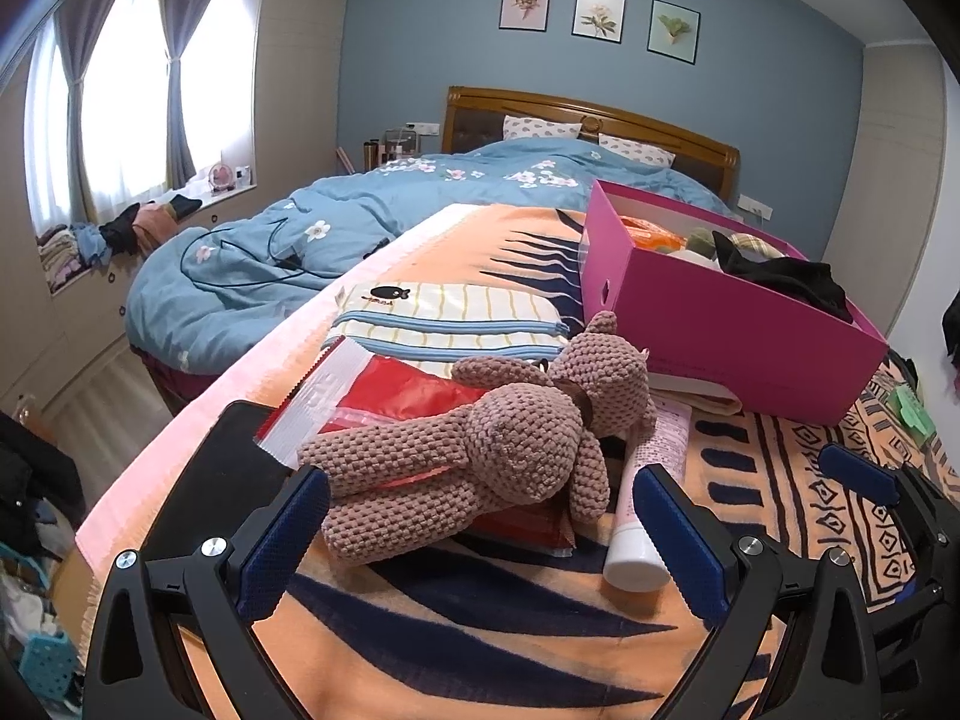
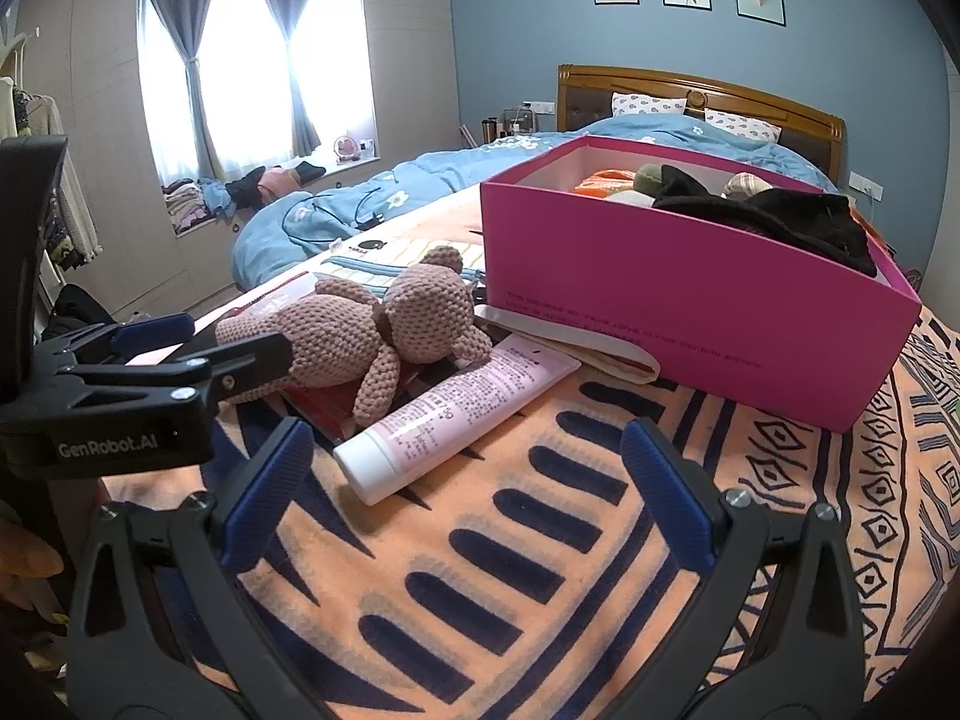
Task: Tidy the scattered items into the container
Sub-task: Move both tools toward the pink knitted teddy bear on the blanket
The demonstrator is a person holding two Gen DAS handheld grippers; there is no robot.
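Note:
A brown crocheted bear (image 1: 492,438) lies on a red packet (image 1: 408,390) on the orange patterned blanket (image 1: 480,630). My left gripper (image 1: 480,540) stands open, its blue pads either side of the bear's legs and not touching them. A pink tube with a white cap (image 2: 456,414) lies beside the bear, just ahead of my open right gripper (image 2: 471,492), which holds nothing. Behind the bear is a striped zip pouch (image 1: 456,312). The magenta box (image 2: 690,300) stands at the right, with black cloth (image 2: 768,216) and other soft items inside. My left gripper (image 2: 204,339) shows at the left of the right wrist view.
A beige folded item (image 2: 576,351) sticks out from under the box's near edge. A flat black object (image 1: 228,450) lies at the blanket's left edge by my left finger. Beyond is a bed with a blue quilt (image 1: 336,228) and a black cable on it.

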